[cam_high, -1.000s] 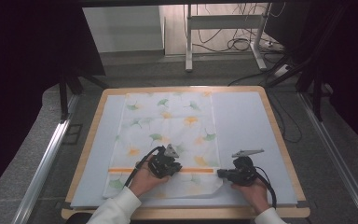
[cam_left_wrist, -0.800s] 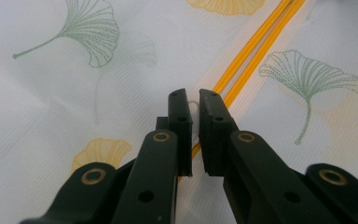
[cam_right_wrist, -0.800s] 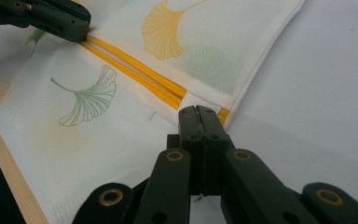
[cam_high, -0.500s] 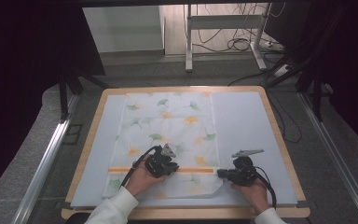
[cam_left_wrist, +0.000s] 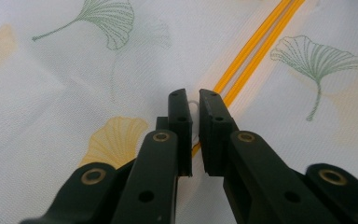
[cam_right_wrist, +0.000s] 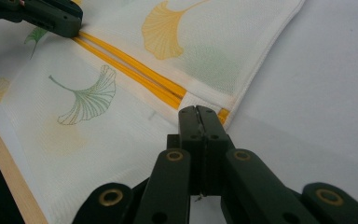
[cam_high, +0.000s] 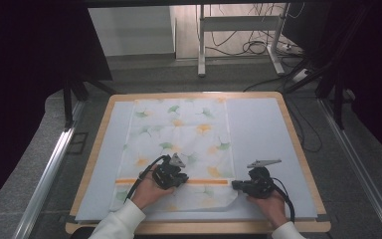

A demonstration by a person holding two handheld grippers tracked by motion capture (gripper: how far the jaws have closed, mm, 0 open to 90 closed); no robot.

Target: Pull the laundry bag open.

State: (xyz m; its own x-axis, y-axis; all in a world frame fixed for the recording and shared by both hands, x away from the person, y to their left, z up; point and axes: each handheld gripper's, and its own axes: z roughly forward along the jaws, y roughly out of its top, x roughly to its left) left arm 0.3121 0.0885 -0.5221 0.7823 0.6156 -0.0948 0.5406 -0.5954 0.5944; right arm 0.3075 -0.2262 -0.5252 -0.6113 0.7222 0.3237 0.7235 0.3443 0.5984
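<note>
High view: a white mesh bag (cam_high: 179,144) printed with ginkgo leaves lies flat on the pale mat of the bench (cam_high: 288,144), reaching from the far edge almost to the near edge, left of centre. An orange zipper (cam_high: 199,181) crosses it close to the near edge. The left gripper (cam_high: 181,177) sits on the zipper line about midway along. The right gripper (cam_high: 235,185) is at the bag's right edge, at the zipper's end. Both hands rest low on the mat.

Left gripper view: jaws stand a narrow gap apart, straddling a small pale loop (cam_left_wrist: 193,109), probably the zipper pull, beside the orange track (cam_left_wrist: 256,46). Not clamped on it, as far as I can see. Risk: if the jaws close slightly off, they catch mesh instead of the pull, and a drag would bunch the fabric rather than run the slider. The loop is thin and partly hidden, so an easy miss.

Right gripper view: jaws are pressed fully together at the bag's corner (cam_right_wrist: 223,116), where the zipper end (cam_right_wrist: 179,100) meets the hem. Whether fabric is pinched between them I cannot tell; the tips hide the contact. Risk: if the hold is only on the very edge, or on nothing, the bag slides along the mat with any pull from the other gripper (cam_right_wrist: 51,16), and the zipper won't travel. Light cloth, slick surface: it will wrinkle readily.
</note>
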